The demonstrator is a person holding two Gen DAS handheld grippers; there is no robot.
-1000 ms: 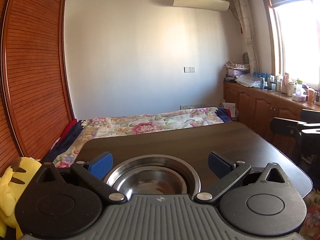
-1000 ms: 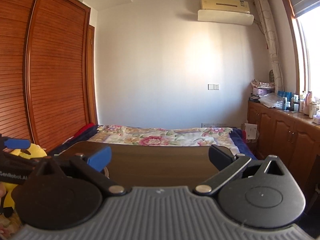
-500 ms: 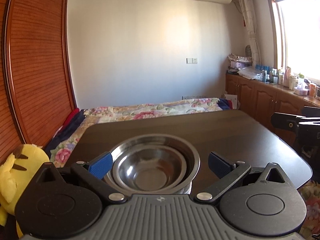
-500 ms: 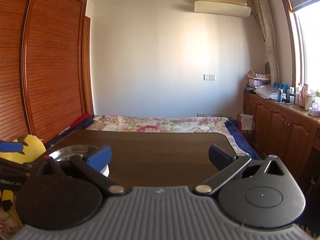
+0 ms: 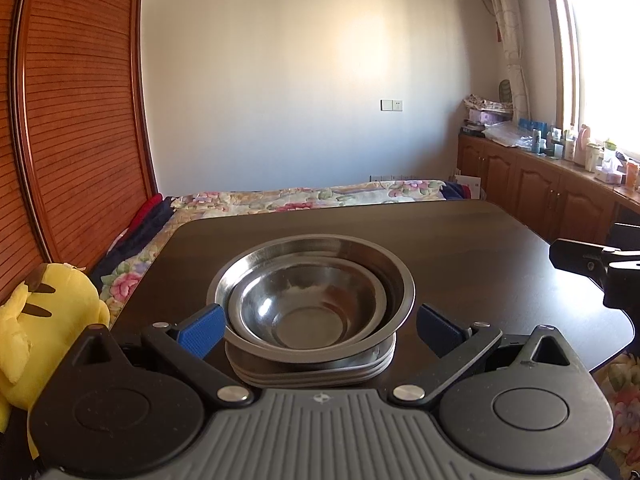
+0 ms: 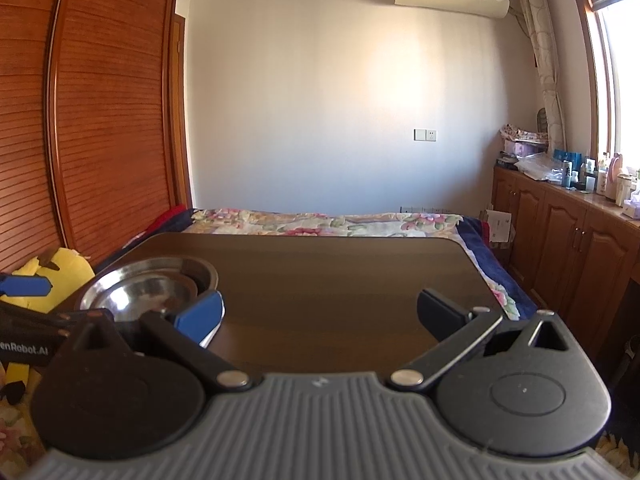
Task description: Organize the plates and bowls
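A small steel bowl (image 5: 308, 304) sits nested inside a larger steel bowl (image 5: 384, 268), and both rest on a stack of plates (image 5: 312, 374) on the dark table (image 5: 460, 248). My left gripper (image 5: 318, 330) stands open just behind the stack, its blue pads on either side of the bowls without touching them. In the right wrist view the nested bowls (image 6: 148, 286) lie at the left. My right gripper (image 6: 320, 316) is open over bare tabletop (image 6: 340, 280), with nothing between its fingers.
A yellow plush toy (image 5: 44, 312) sits off the table's left edge. A bed with a floral cover (image 6: 328, 222) lies beyond the far edge. Wooden cabinets (image 6: 568, 248) with bottles line the right wall; a slatted wardrobe (image 6: 100, 120) stands left.
Both grippers have pulled back and risen, so the bowls and the plate stack under them now show fully. Both stay open.
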